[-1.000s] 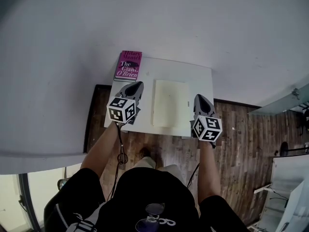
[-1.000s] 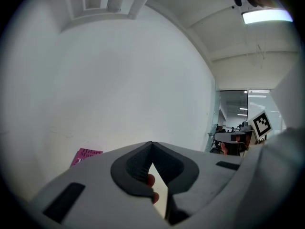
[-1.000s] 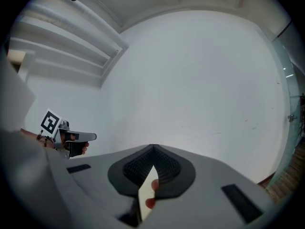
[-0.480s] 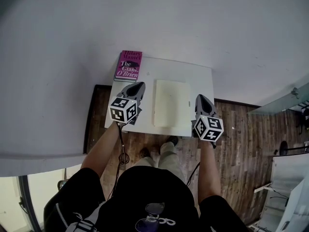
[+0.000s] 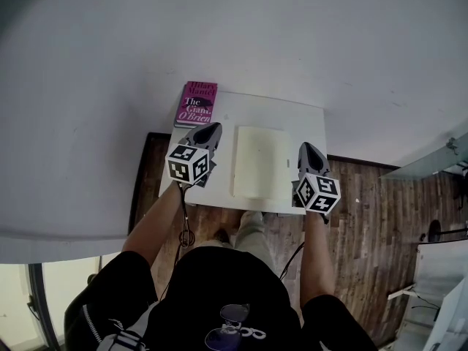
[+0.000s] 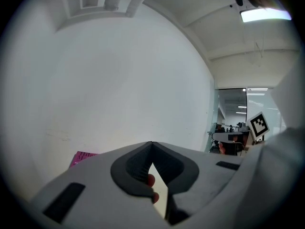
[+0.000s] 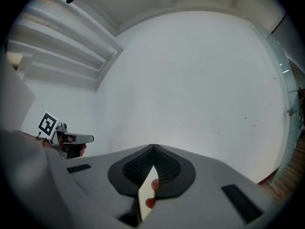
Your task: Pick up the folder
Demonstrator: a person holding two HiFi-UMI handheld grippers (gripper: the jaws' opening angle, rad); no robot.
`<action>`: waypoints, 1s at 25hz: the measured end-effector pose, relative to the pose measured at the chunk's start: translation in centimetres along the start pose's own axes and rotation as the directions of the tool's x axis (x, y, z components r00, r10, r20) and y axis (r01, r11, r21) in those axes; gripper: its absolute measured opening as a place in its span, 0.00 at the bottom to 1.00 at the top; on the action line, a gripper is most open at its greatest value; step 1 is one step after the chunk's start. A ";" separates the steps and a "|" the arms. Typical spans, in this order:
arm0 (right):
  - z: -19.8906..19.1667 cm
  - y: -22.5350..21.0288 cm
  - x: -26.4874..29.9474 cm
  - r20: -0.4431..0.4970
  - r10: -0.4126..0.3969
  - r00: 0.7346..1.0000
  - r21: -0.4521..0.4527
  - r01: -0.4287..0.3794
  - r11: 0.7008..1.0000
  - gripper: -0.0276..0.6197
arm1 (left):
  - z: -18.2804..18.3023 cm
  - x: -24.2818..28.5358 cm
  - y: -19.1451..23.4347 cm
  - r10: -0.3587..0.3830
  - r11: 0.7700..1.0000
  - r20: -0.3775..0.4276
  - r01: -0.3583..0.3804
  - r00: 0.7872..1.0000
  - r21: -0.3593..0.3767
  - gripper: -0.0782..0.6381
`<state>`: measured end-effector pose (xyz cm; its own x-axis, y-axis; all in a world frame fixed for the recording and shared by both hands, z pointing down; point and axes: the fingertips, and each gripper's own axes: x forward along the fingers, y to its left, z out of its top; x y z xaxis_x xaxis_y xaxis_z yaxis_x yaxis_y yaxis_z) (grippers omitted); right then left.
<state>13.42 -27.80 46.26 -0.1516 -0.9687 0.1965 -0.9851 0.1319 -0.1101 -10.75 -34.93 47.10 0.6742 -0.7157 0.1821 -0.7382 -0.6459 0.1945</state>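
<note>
- As I stand over it, the small white table sits pushed against a plain white wall, with dark wooden floor showing on both sides of it and under its near edge.
- Off beyond my right gripper a glass partition runs along the edge of the floor. My left gripper's view shows a lit ceiling lamp high on the right.
- The folder, pale yellow, lies flat on the table between my two grippers: just right of my left gripper and just left of the right one, touching neither.
- Its long axis runs away from me towards the wall, in line with both grippers. One short edge faces me near the table's front edge, the other faces the wall.
- A pink book lies ahead of my left gripper's tip and a little to its left, at the table's far left corner by the wall. Its long side also runs towards the wall.
- My left gripper's jaws meet at their tips and grip nothing. It is held nearly level over the left part of the table.
- My right gripper's jaws are likewise closed tip to tip and empty, over the table's right edge, pointing towards the wall.
</note>
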 end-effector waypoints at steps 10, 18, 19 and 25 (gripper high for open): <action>-0.1 -2.8 2.9 0.002 0.006 1.000 0.038 -0.006 0.999 0.07 | 0.5 3.5 0.0 0.006 1.000 -0.013 -0.006 1.000 0.012 0.13; -0.1 -3.7 4.8 -0.007 0.020 1.000 0.048 -0.020 0.999 0.07 | 0.5 5.1 0.5 0.017 1.000 -0.022 -0.017 1.000 0.013 0.13; -0.1 -3.8 5.0 -0.009 0.022 1.000 0.048 -0.021 0.999 0.07 | 0.4 5.3 0.5 0.019 1.000 -0.024 -0.019 1.000 0.011 0.13; -0.7 -4.1 5.4 -0.021 0.027 0.999 0.052 -0.026 0.998 0.08 | -0.1 5.6 0.6 0.024 1.000 -0.027 -0.024 0.999 0.003 0.13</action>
<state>16.61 -33.41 48.46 -0.1799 -0.9602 0.2137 -0.9753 0.1458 -0.1661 -7.44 -39.30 48.35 0.6566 -0.7237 0.2127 -0.7543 -0.6293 0.1872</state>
